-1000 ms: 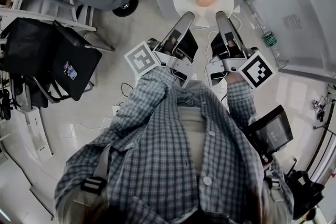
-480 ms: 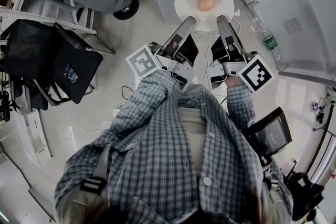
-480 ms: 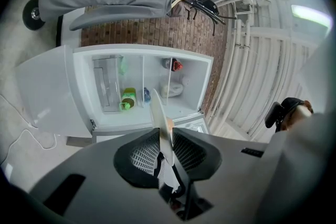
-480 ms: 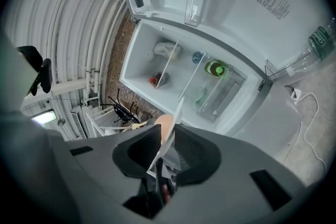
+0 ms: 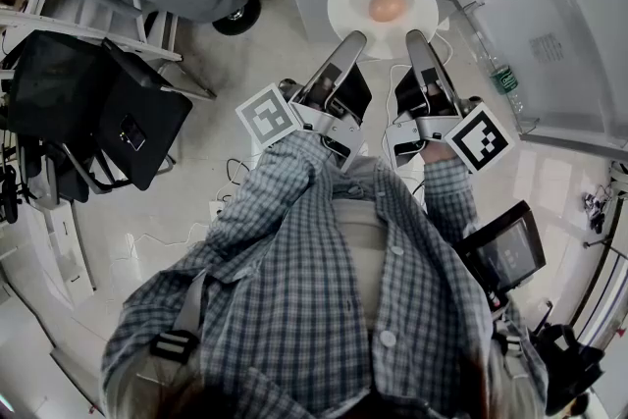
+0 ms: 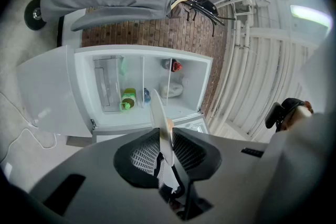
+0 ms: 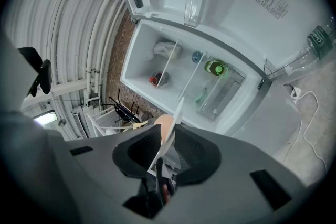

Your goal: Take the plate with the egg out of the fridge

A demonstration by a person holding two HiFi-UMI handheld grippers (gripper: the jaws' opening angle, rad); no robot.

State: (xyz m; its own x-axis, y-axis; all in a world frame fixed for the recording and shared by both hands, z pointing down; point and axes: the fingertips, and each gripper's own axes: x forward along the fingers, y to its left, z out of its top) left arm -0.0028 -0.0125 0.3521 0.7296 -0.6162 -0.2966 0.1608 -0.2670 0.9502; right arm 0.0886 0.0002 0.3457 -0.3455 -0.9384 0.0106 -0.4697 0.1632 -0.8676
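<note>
Left gripper: clamped on the near left rim of the plate; the rim stands edge-on between its jaws.
Right gripper: its jaws have just been closing and now pinch the near right rim.
Plate: held in the air by both grippers, outside the fridge, just in front of its open compartment and above the floor.
Egg: lies loose near the middle of the plate.
Risk, tilt: if one gripper dips or the two pull apart, the plate could tip and the egg roll off.
Risk, grip: only the thin, smooth-looking rim is pinched; it may slip free and the plate drop to the floor.
Risk, door: the open fridge door stands close on the right; a swing that way could knock the plate.
Count: two grippers, one plate, one egg, one open fridge, one bottle in the door rack.
</note>
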